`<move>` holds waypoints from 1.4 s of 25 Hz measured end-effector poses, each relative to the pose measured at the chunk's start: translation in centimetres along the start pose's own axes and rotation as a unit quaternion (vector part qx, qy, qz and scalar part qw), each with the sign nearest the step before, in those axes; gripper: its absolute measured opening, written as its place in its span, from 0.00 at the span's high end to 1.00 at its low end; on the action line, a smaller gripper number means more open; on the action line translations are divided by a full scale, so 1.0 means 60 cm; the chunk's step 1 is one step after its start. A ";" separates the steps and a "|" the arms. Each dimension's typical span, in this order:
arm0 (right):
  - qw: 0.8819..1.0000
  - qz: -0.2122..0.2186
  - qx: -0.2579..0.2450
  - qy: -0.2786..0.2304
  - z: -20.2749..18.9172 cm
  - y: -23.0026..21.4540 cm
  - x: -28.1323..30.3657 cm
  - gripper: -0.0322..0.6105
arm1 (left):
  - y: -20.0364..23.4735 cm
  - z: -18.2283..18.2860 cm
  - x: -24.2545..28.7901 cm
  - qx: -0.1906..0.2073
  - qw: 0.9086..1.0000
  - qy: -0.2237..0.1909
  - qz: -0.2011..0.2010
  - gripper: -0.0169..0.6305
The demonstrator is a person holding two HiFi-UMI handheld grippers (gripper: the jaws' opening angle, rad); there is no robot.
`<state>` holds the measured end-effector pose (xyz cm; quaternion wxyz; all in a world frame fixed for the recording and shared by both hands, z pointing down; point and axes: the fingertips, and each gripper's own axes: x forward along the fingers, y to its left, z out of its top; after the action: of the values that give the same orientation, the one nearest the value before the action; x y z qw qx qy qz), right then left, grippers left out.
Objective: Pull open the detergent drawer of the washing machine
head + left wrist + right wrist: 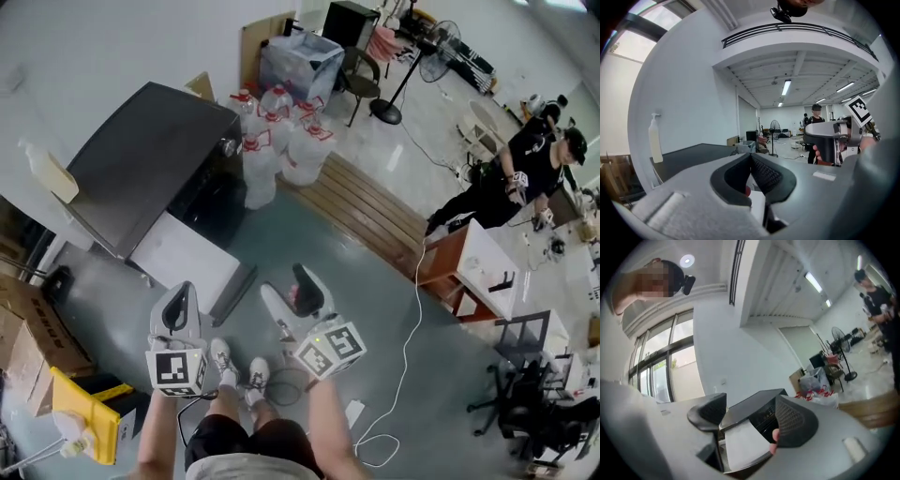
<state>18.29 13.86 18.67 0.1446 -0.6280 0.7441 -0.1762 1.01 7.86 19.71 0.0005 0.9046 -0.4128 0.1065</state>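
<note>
The washing machine [141, 159] stands on the floor ahead of me and to the left, and its front is turned toward my feet. My left gripper [183, 292] is the nearer one, just beside the machine's white front [183, 258]. Its jaws are together with nothing between them, and its own view looks out over the dark lid [693, 154].

My right gripper [292, 298] sits further right and a little back, with its jaws apart and empty. In its view they frame the machine, with the black control band [766, 420] squarely in the gap. I cannot pick out the detergent drawer itself. I judge it sits in that band [211, 192], which runs along the top of the front from near-left to far-right. If so, it should slide out toward me. The right jaws look better placed to reach far-left and take it.
</note>
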 end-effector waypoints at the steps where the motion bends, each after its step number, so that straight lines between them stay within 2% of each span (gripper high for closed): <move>1: 1.000 -0.003 -0.020 0.000 0.017 0.013 -0.002 0.44 | -0.001 0.019 -0.005 0.003 1.000 -0.006 -0.002 0.96; 7: 0.989 -0.026 -0.143 0.009 0.079 0.084 -0.021 0.46 | 0.003 0.097 -0.042 0.017 0.999 -0.027 -0.003 0.96; 10: 0.984 -0.031 -0.176 0.014 0.085 0.114 -0.042 0.47 | 0.000 0.122 -0.072 0.023 0.999 -0.039 -0.002 0.96; 16: 0.976 -0.051 -0.214 0.010 0.092 0.141 -0.098 0.56 | -0.011 0.145 -0.126 0.022 0.999 -0.050 0.005 0.96; 19: 0.973 -0.067 -0.222 0.003 0.095 0.148 -0.123 0.66 | -0.016 0.144 -0.147 0.014 0.999 -0.043 0.008 0.96; 24: 0.966 -0.085 -0.244 -0.008 0.099 0.155 -0.153 0.79 | -0.033 0.150 -0.171 0.020 0.998 -0.054 0.004 0.96; 27: 0.965 -0.079 -0.248 -0.011 0.096 0.165 -0.160 0.81 | -0.040 0.148 -0.181 0.018 0.998 -0.053 0.003 0.96; 31: 0.965 -0.078 -0.249 -0.012 0.096 0.167 -0.161 0.91 | -0.046 0.147 -0.187 0.021 0.998 -0.053 0.005 0.96; 35: 0.966 -0.078 -0.247 -0.010 0.094 0.167 -0.158 0.94 | -0.043 0.154 -0.188 0.026 0.998 -0.059 0.008 0.96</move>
<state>13.53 24.26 9.13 -0.0218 -0.7020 0.7118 0.0090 -2.45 17.19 8.73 -0.0483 0.9055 -0.4166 0.0642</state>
